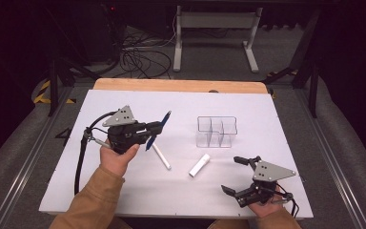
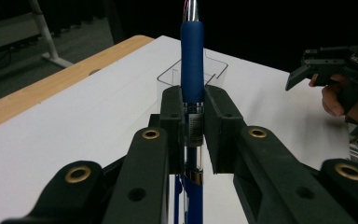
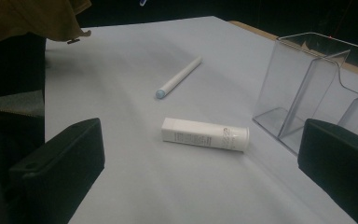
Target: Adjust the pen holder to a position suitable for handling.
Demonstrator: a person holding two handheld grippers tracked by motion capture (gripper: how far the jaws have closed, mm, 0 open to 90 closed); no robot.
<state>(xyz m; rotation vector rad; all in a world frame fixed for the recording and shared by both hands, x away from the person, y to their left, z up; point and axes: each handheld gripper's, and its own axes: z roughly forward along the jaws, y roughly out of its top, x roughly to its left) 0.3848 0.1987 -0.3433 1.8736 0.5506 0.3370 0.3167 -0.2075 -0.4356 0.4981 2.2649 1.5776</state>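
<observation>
High view: left gripper (image 1: 153, 128) is clamped on a blue pen (image 1: 158, 130), held off the white table (image 1: 124, 191) mid-left, pen tilted with its top end pointing far-right. Clear organizer (image 1: 217, 131) with compartments sits right of the pen, apart from it, no contact yet.

Left gripper view: jaws closed tight on the pen (image 2: 192, 88) at the joint between the blue rubber grip and the clear barrel, pen standing roughly square to the jaws. Organizer (image 2: 191, 74) is straight ahead behind it, so the line-up looks decent.

Right gripper (image 1: 240, 174) is near-right, jaws wide open, holding nothing. Its own view has the two open jaws framing a white tube (image 3: 205, 133) lying on its side, a white marker (image 3: 179, 77) with a pale blue end farther off, and the organizer (image 3: 307, 88) on the right.

My read: step in hand is carrying the pen over to drop it in a compartment. Notes for doing it cleanly:
- Bring the lower pen end above the rim before crossing over it (the walls are thin clear plastic and will likely slide if clipped).
- Stand the pen closer to upright first; the current tilt could catch a divider.
- Pick one compartment and centre on it, don't straddle a divider.
- Lower the tip inside before opening the jaws, so it doesn't bounce out.
- Right gripper could brace the organizer if it shifts.
</observation>
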